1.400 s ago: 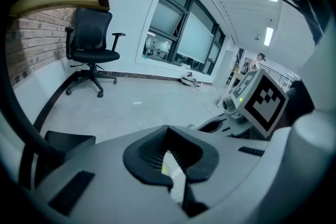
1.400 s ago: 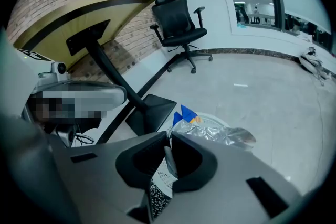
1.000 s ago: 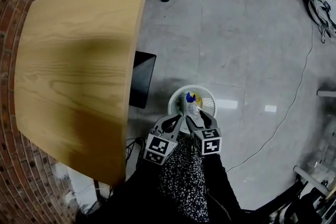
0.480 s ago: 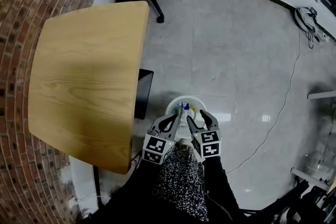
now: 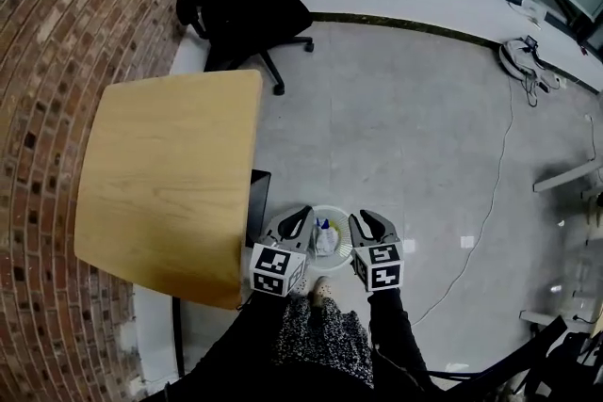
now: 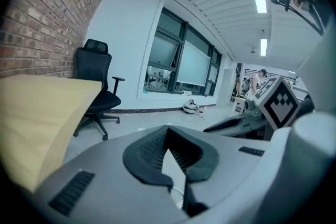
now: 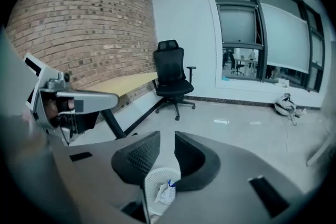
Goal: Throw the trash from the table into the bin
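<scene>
The trash [image 5: 326,238], a white wrapper with a blue bit, now lies inside the bin [image 5: 345,217] on the floor, beside the bench [image 5: 170,165]. I've pulled both hands up since a second ago, so the bin looks smaller beneath them. The right gripper [image 7: 167,139] has just been closing, its fingers narrowly apart with nothing between them. The left gripper [image 6: 168,128] has its fingers pressed together, empty. The bench top shows no more litter, so I judge the job finished.

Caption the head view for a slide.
Trash in the white bin by the wooden table; left claw shut, right claw empty, jaws just closing.
</scene>
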The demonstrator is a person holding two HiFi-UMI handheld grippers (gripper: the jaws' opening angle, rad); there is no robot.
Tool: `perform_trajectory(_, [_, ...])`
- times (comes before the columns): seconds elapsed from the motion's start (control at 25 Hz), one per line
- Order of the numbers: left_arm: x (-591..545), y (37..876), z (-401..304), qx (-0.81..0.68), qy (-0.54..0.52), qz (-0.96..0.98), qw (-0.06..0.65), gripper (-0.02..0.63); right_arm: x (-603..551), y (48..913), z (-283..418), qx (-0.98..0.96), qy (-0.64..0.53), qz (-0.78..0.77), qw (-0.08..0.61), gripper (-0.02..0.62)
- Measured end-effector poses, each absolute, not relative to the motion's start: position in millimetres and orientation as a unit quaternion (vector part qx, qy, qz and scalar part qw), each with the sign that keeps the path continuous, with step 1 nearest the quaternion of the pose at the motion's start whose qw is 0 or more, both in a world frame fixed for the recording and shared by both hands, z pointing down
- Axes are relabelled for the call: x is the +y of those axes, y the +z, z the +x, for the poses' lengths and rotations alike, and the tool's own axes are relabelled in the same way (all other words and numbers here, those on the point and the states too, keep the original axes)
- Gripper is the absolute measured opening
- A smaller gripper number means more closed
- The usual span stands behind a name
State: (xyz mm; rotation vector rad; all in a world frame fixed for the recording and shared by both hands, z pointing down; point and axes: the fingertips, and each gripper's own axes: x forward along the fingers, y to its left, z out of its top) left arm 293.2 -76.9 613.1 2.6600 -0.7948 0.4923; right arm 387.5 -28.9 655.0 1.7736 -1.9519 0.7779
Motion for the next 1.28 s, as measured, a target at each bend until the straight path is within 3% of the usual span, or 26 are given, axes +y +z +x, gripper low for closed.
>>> perform_trajectory(0.16, [-90.6, 565.7, 301.9, -0.281, 0.147, 0.939, 0.135, 0.006, -34.7, 612.2, 409.5, -0.689, 0.259, 0.651, 0.184, 0.055])
perform_trajectory(0.48, [-120.7, 487.2, 302.5, -0.300, 0.102, 0.944, 0.095, 0.006, -49.8, 531.9, 426.1, -0.700, 0.213, 0.663, 0.156, 0.015])
perform_trajectory(0.8, [-129.6, 438.8, 313.0, -0.296, 0.069, 0.951, 0.064, 0.006, -71.6, 449.5, 424.1, -0.733, 0.135, 0.653, 0.132, 0.014])
perform_trajectory(1.28, [-137.1, 402.8, 326.7, -0.289, 0.041, 0.956, 0.037, 0.006, -76.1, 397.1, 447.7, -0.723, 0.104, 0.679, 0.079, 0.012])
